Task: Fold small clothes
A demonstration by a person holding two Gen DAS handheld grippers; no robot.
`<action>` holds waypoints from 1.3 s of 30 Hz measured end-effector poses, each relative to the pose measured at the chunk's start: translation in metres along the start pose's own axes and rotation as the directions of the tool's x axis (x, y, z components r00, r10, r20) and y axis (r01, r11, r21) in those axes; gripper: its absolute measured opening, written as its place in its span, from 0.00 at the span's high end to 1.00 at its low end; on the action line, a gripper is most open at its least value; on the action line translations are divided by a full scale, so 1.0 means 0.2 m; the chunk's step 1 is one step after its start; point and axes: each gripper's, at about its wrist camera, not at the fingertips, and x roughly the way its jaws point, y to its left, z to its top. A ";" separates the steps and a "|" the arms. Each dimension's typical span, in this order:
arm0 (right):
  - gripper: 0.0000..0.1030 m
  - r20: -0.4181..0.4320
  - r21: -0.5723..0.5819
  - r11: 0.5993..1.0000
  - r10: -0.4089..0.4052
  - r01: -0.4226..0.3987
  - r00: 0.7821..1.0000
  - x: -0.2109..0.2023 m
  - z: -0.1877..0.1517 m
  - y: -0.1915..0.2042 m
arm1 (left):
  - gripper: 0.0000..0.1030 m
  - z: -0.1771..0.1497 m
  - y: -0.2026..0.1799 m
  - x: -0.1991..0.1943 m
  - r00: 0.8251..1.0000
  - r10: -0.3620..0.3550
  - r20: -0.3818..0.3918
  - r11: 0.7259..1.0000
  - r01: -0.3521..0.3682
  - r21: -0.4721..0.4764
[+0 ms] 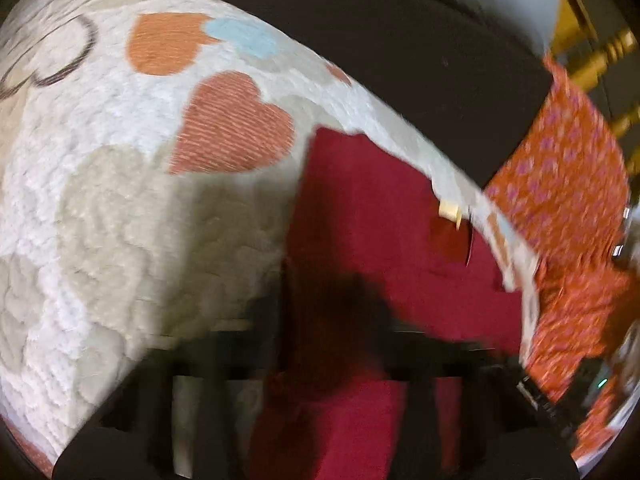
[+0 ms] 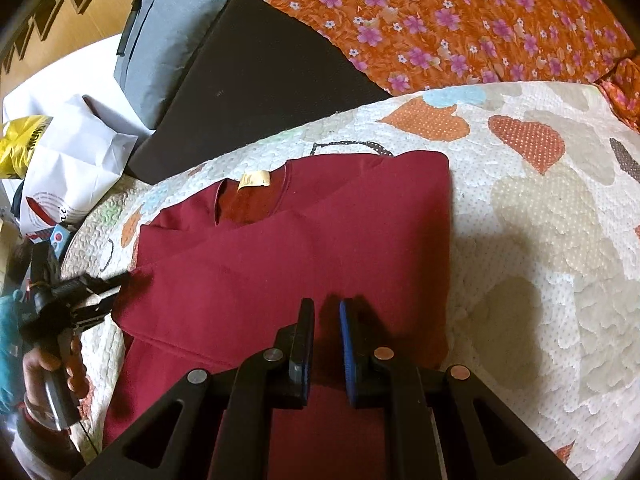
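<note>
A dark red t-shirt lies on a white quilt with heart patches, its neck label toward the far side and its sleeves folded in over the body. My right gripper hovers over the shirt's middle, jaws a little apart, holding nothing. My left gripper shows in the right wrist view at the shirt's left edge, its tips on the fabric; whether it grips is unclear. The left wrist view is motion-blurred: the red shirt fills its centre and the fingers are dark smears.
An orange flowered cloth lies beyond the quilt. A black mat and a grey cushion sit at the far left. White and yellow bags lie off the quilt's left edge.
</note>
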 end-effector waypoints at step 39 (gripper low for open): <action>0.70 -0.077 -0.029 0.991 -0.129 0.128 0.989 -0.12 -0.14 -0.11 | 0.51 -0.33 0.09 -0.22 0.990 0.135 -0.026 0.990 -0.134 0.041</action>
